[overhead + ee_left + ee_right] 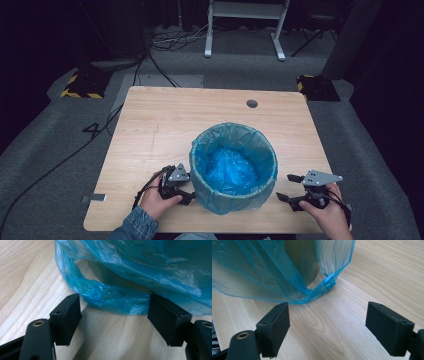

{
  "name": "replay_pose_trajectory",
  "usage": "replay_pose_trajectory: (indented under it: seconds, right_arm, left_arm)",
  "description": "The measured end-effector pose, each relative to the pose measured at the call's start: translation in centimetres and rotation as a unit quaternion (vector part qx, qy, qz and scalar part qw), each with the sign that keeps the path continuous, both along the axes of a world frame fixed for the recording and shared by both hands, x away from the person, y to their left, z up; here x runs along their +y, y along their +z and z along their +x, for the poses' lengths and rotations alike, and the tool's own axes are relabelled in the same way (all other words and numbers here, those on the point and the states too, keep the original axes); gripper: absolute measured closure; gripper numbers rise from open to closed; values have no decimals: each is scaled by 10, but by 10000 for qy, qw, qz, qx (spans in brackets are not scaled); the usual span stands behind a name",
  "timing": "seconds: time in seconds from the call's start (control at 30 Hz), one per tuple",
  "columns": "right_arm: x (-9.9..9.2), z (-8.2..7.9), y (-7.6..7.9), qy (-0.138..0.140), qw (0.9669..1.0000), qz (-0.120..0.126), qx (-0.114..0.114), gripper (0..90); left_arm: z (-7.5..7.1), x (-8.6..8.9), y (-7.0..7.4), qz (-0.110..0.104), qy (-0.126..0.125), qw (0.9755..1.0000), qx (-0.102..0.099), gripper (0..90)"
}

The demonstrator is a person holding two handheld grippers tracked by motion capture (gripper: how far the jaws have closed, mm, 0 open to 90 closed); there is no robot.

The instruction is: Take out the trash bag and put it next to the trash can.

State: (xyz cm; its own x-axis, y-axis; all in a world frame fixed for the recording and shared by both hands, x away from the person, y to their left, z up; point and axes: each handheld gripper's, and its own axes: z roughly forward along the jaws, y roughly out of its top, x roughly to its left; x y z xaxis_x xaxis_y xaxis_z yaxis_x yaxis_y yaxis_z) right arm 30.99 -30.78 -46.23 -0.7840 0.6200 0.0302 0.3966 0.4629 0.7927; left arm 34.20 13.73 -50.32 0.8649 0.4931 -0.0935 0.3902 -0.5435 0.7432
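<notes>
A round bin lined with a blue plastic bag (233, 167) stands on the wooden table (165, 120) near its front edge. My left gripper (189, 187) sits low against the bin's left side. In the left gripper view its jaws (113, 298) stand open, and the bag's hanging lower edge (117, 303) lies between the tips without being pinched. The grey bin wall (112, 277) shows above that edge. My right gripper (285, 186) hovers just right of the bin, open and holding nothing. Just ahead of its jaws (327, 305) hangs a corner of the bag (322, 288).
A small round hole (252, 103) sits near the table's far edge. The tabletop's back half is bare wood. On the floor beyond lie cables (165, 40), a white frame's legs (245, 30) and two yellow-and-black striped blocks (82, 85).
</notes>
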Motion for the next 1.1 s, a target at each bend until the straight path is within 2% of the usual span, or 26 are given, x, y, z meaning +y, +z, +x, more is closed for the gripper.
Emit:
replay_pose_trajectory:
  seconds: [0.03,0.07,0.13,0.2,0.23,0.27,0.33,0.37,0.5,0.67,0.73,0.77,0.8,0.83,0.87,0.9,0.93,1.0,1.07,1.1]
  right_arm:
    - [0,0,0,-7,10000,7,-5,200]
    - [0,0,0,-9,10000,11,-5,203]
    - [0,1,0,12,10000,23,1,208]
    - [1,2,-1,55,10000,31,-1,211]
    - [2,3,-2,61,10000,39,9,211]
    - [3,5,-4,85,10000,44,21,213]
    - [4,5,-4,109,9999,46,21,213]
    - [7,6,-5,165,9998,52,13,213]
    - [10,6,-3,256,9997,55,-3,212]
    - [16,5,2,430,9990,129,-70,206]
    - [21,7,3,521,9985,138,-102,203]
    - [21,7,3,521,9985,138,-102,203]
    - [22,7,3,550,9983,159,-100,204]
    - [26,8,6,623,9977,210,-140,228]
    - [27,7,8,666,9974,243,-156,255]
    - [27,7,8,666,9974,243,-156,255]
    - [28,7,11,701,9970,289,-180,284]
    - [29,7,21,771,9957,427,-289,377]
    - [29,8,24,772,9953,488,-313,400]
    - [29,9,31,806,9941,609,-389,479]
  left_arm:
    - [2,1,0,-47,-42,10000,3,351]
    - [3,2,0,-114,-74,9999,53,474]
    - [4,3,0,-136,-128,9998,72,586]
    - [2,3,1,-24,-185,9998,-43,754]
    - [1,3,2,5,-192,9998,-17,803]
    - [0,4,4,-5,-202,9998,-22,891]
    - [-3,6,8,-126,-185,9997,-50,900]
    - [-6,9,13,-196,-218,9996,-33,900]
    - [-11,12,17,-231,-251,9994,-47,900]
    - [-20,17,28,-382,-222,9988,-186,900]
    - [-23,20,34,-522,-220,9981,-240,900]
    - [-23,20,34,-522,-220,9981,-240,859]
    - [-24,21,36,-587,-183,9978,-264,859]
    - [-24,22,38,-609,-129,9975,-338,652]
    - [-26,22,42,-607,-31,9973,-401,583]
    - [-26,22,42,-607,-31,9973,-401,532]
    - [-27,22,43,-625,-19,9972,-412,532]
    - [-30,23,47,-687,-34,9968,-415,419]
    - [-31,23,50,-714,-66,9963,-476,399]
    - [-33,22,53,-717,-103,9961,-504,370]
